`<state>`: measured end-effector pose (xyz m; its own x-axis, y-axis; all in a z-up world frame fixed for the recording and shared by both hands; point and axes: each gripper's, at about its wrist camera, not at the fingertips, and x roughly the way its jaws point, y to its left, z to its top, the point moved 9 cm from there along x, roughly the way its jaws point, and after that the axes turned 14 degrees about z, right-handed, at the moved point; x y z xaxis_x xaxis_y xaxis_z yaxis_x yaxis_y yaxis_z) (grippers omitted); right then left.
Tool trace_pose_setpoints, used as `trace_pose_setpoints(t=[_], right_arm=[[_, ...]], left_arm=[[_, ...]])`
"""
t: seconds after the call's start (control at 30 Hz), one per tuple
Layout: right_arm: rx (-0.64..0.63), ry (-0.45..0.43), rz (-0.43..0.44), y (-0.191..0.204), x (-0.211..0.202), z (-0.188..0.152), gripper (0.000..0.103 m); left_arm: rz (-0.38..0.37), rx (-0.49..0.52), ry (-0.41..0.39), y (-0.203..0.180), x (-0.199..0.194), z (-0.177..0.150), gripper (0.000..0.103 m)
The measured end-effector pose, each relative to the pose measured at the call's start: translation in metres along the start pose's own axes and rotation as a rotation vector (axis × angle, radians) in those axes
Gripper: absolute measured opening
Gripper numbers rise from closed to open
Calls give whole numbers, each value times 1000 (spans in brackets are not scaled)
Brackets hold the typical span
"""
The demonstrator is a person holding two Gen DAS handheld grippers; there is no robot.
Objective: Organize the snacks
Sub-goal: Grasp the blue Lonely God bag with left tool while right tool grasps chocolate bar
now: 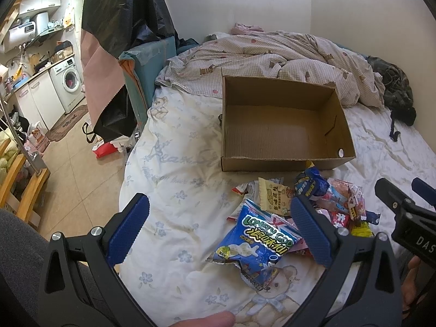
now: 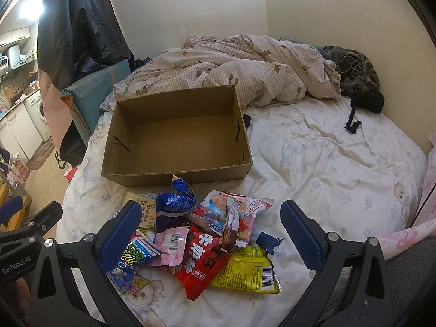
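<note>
Snacks [image 2: 207,234] are lying in a loose heap in the lower middle of the right wrist frame, on a white bedsheet [image 2: 327,163] printed with pale flowers and bears. Behind the heap, toward the frame's centre, a cardboard box [image 2: 177,174] is sitting open on the sheet, its front wall just beside the nearest packets. A checked duvet [image 2: 231,68] is lying bunched across the upper part. Within the heap, a red packet [image 2: 201,264] is overlapping a yellow packet [image 2: 250,269]; a blue Lonely God bag [image 1: 259,242] is lying at the heap's left edge. The right gripper [image 2: 209,234] is hovering above the pile, spread wide and gripping nothing. The left gripper [image 1: 220,234] is likewise gaping wide, empty, over the blue bag.
</note>
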<state>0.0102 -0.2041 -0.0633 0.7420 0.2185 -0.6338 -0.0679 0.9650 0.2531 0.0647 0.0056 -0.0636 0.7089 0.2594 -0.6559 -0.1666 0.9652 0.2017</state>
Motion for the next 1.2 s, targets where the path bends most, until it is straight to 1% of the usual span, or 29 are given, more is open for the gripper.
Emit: trace_pose_setpoints(t=[0.1,0.13,0.2,0.3,0.4,0.43,0.5,0.57,0.6,0.63,0.7,0.73,0.8,0.9,0.93,1.0,1.07,1.1,1.13,1.2], right_arm=[[29,13,16,-3,0,1,103],[47,23,27,-6,1,3,103],[112,74,77,-14,6,6,103],[193,141,113,-30,16,9,103],[235,171,122,-43,24,13,103],[240,176,110,-47,26,13,103],[248,186,104,-53,28,11,103],[270,205,112,-58,31,7,103],[281,215,117,-59,32,3,103],[292,224,121,-60,34,-1,103],[319,246,125,-63,37,-9,103],[333,256,126,-65,38,-12,103],[362,264,131,-68,40,-16,103],[368,259,128,-70,39,-16,103],[362,257,124,-70,38,-15,103],[344,253,113,-71,36,-14,103],[343,256,111,-73,36,-14,103],[350,259,115,-74,37,-14,103],[362,264,122,-77,38,-14,103],[384,300,134,-83,44,-13,103]], left_arm=[[-2,-7,39,6,7,4,102],[-4,-14,79,11,15,6,102],[3,-19,152,19,30,5,102],[9,-33,322,31,60,-8,102],[-31,-48,495,25,82,-36,102],[-64,-35,547,16,86,-46,102],[-123,46,610,-6,90,-59,102],[-171,231,621,-34,89,-68,102],[-186,344,601,-48,87,-70,102],[-192,446,569,-59,84,-71,102],[-181,610,550,-76,85,-81,102],[-176,656,558,-81,88,-87,102],[-180,732,600,-92,94,-103,102],[-154,805,602,-106,105,-121,102],[-150,811,603,-109,108,-125,102],[-116,806,605,-109,114,-128,101],[-124,786,601,-114,114,-131,92],[-138,783,607,-114,111,-134,81],[-154,776,612,-114,107,-136,77],[-161,756,606,-111,98,-138,70]])
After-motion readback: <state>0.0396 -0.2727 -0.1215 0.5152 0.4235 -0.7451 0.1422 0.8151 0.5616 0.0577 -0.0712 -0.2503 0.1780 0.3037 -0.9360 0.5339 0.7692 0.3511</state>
